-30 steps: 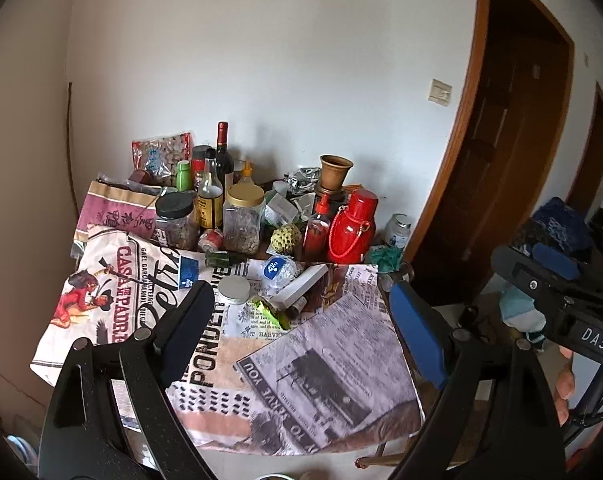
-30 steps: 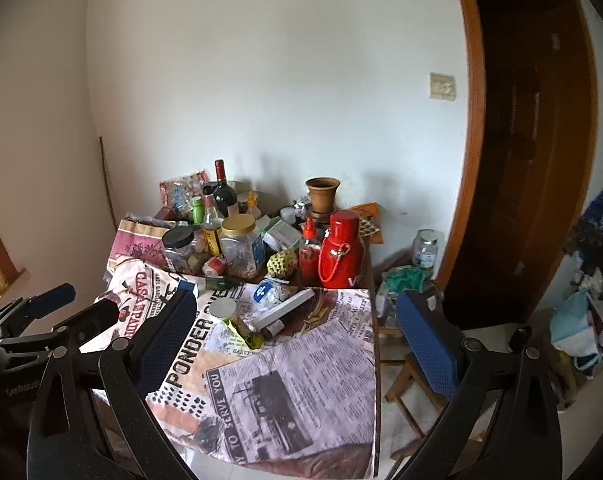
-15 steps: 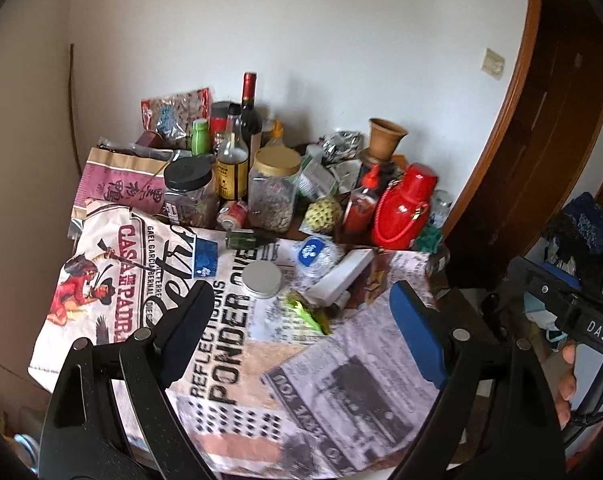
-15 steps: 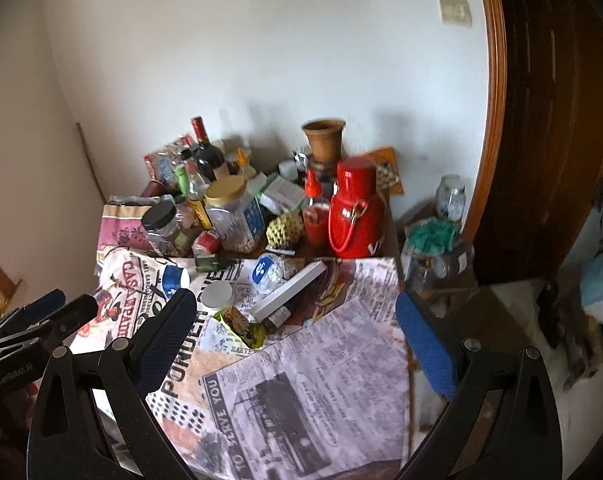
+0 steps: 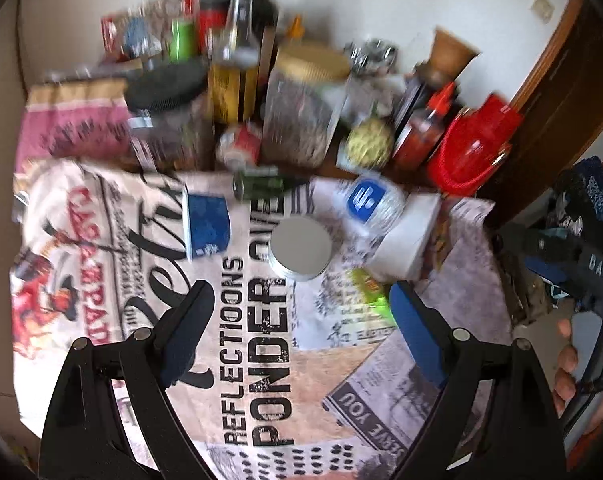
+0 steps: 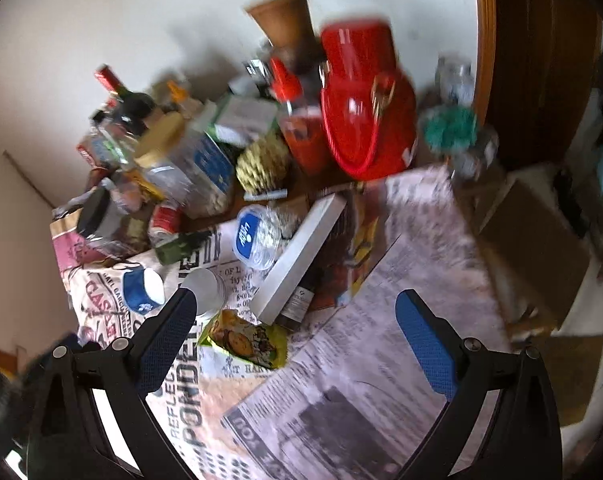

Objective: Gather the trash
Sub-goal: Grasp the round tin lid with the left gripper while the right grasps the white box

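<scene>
Both my claws, left (image 5: 297,332) and right (image 6: 293,340), have dropped closer over the white lid (image 5: 300,246), jaws spread, nothing grasped; trash pickup imminent.

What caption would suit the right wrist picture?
Open right claw above a cluttered newspaper-print tablecloth, with a yellow-green snack wrapper just ahead.

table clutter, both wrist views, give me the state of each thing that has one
left gripper: open, empty
right gripper: open, empty
crushed water bottle: lying on its side
blue paper cup: tipped over
snack wrapper: lying flat, crumpled
white box: lying flat, resting across a small dark bottle
round lidded tin: upright, lid on
red thermos: upright, capped
black-lidded jar: upright, lid on
</scene>
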A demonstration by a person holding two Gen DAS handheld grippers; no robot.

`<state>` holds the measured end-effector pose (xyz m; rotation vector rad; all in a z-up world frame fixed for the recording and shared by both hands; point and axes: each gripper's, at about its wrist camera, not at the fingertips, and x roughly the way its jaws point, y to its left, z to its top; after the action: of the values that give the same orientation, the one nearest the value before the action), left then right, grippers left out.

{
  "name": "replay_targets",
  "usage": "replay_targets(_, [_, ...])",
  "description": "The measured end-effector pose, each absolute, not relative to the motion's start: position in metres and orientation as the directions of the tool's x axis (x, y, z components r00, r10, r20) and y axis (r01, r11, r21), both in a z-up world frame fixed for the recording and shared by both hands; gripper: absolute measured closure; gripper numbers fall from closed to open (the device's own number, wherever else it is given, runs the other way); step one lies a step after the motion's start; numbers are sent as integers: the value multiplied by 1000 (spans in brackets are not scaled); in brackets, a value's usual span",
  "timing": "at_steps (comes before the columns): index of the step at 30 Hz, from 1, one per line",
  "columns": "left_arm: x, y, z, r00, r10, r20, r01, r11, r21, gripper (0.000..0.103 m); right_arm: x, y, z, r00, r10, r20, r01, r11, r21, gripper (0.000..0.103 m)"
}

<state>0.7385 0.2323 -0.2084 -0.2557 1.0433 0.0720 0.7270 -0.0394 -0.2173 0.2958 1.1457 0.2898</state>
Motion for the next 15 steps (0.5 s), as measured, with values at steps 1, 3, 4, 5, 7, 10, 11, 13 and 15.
replay_targets(1, [744, 234, -219, 488, -73, -870, -177, 967, -181, 14, 733, -38, -228, 364, 380, -850, -55, 920, 387, 4])
replay_targets(3, [753, 235, -240, 456, -89, -886, -170, 968, -184, 14, 741, -35, -243, 339, 388, -857, -24, 914, 405, 7])
replay_targets(4, [758, 236, -247, 444, -93, -891, -166, 969, -184, 14, 748, -33, -254, 322, 394, -861, -2, 910, 416, 10])
replay_targets(5, [762, 235, -255, 433, -98, -896, -161, 970, -184, 14, 752, -31, -260, 311, 396, -864, 9, 908, 419, 14])
replay_targets(7, [770, 234, -268, 417, -111, -902, -144, 972, -187, 14, 761, -28, -274, 285, 396, -873, 32, 906, 421, 18])
replay_targets(10, [784, 231, -285, 394, -112, -912, -133, 975, -177, 14, 772, -24, -292, 260, 400, -879, 52, 903, 426, 27])
replay_targets(11, [789, 231, -290, 388, -114, -914, -130, 976, -177, 14, 775, -23, -296, 251, 405, -879, 58, 900, 432, 32])
replay_targets(13, [797, 231, -298, 381, -104, -919, -136, 977, -167, 14, 783, -21, -307, 224, 424, -877, 79, 889, 450, 37])
replay_targets(15, [803, 230, -301, 385, -86, -919, -149, 977, -154, 14, 789, -20, -316, 211, 441, -873, 108, 877, 469, 42])
